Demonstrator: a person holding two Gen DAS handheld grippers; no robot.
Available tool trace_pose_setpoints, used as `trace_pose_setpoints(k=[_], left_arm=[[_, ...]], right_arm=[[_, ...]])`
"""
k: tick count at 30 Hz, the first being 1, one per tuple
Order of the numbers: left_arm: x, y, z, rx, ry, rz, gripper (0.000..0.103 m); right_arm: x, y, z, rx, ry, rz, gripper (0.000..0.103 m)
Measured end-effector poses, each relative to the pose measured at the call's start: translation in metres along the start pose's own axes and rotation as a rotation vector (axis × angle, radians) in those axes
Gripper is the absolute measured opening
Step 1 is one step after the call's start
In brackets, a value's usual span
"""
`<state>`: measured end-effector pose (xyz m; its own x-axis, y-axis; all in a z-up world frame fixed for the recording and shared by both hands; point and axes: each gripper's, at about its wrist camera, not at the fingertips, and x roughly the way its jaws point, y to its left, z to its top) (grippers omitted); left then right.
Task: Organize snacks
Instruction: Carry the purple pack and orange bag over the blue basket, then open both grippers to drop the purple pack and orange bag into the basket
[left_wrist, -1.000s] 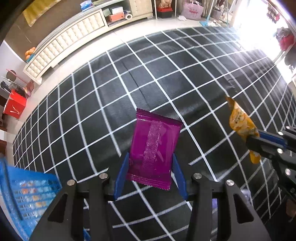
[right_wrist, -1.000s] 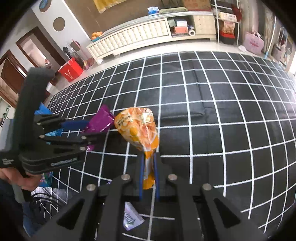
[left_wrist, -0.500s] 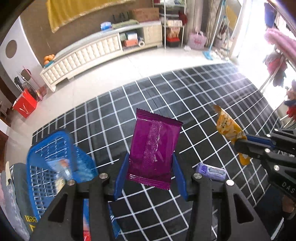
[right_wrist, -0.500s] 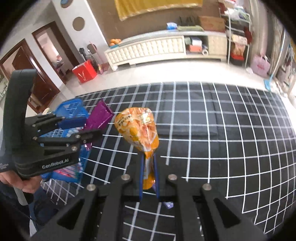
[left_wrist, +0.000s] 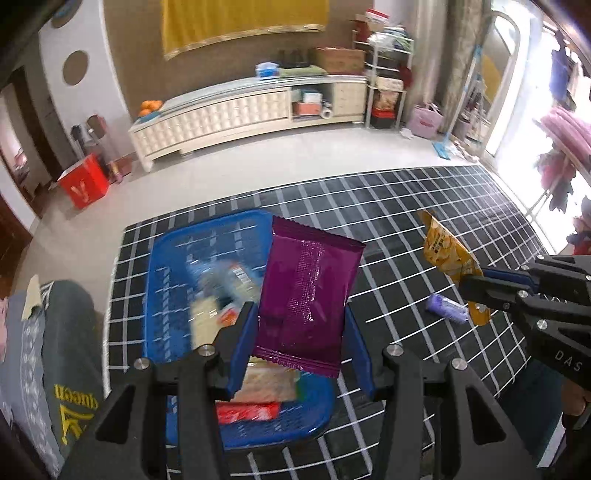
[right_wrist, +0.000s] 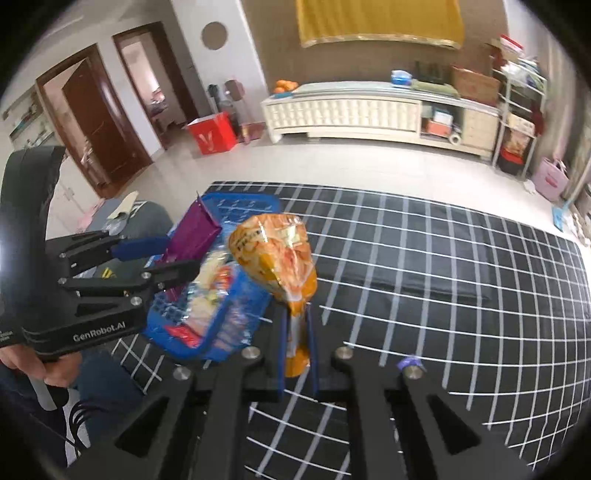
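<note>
Purple packet (left_wrist: 308, 295) sat clamped between the blue pads of the left gripper (left_wrist: 301, 343), held upright in the air right over the blue basket (left_wrist: 159, 295). Off to the right, the right gripper (right_wrist: 297, 339) was pinching the orange snack bag (right_wrist: 275, 258) by its narrow lower end, the puffed top standing up, close to the basket's near side but not yet above it.

The basket already held several snacks, blurred in both views; a red wrapper (left_wrist: 245, 411) showed at its near end. One small purple item (left_wrist: 447, 308) lay alone on the black grid mat (left_wrist: 424, 206), well apart from the basket. So, by my read, the job was well along: two packets airborne and ready to drop, one piece left on the mat to collect.

Against a second ago, big change! Back then the left view showed only a corner of the basket at the frame's edge, with mat behind the purple packet; half a second ago the basket had slid further in, and now it filled the space under the packet. Both grips looked unchanged throughout.
</note>
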<state>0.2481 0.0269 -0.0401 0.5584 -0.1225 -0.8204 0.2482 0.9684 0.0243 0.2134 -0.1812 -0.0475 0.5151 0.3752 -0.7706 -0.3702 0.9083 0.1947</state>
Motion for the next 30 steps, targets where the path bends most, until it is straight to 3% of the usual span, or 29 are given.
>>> trace_pose_setpoints(k=[10, 20, 24, 30], left_arm=[[-0.005, 0.067, -0.04, -0.087, 0.034, 0.029, 0.045], [0.021, 0.091, -0.062, -0.127, 0.085, 0.01, 0.045], [0.025, 0.096, -0.067, -0.129, 0.073, -0.006, 0.054], [0.02, 0.103, -0.07, -0.128, 0.056, 0.0, 0.054]], right_arm=[[0.039, 0.061, 0.005, -0.081, 0.065, 0.018, 0.013], [0.06, 0.091, 0.001, -0.146, 0.116, -0.015, 0.013], [0.066, 0.093, 0.0, -0.151, 0.132, -0.03, 0.013], [0.079, 0.099, -0.001, -0.151, 0.158, -0.04, 0.013]])
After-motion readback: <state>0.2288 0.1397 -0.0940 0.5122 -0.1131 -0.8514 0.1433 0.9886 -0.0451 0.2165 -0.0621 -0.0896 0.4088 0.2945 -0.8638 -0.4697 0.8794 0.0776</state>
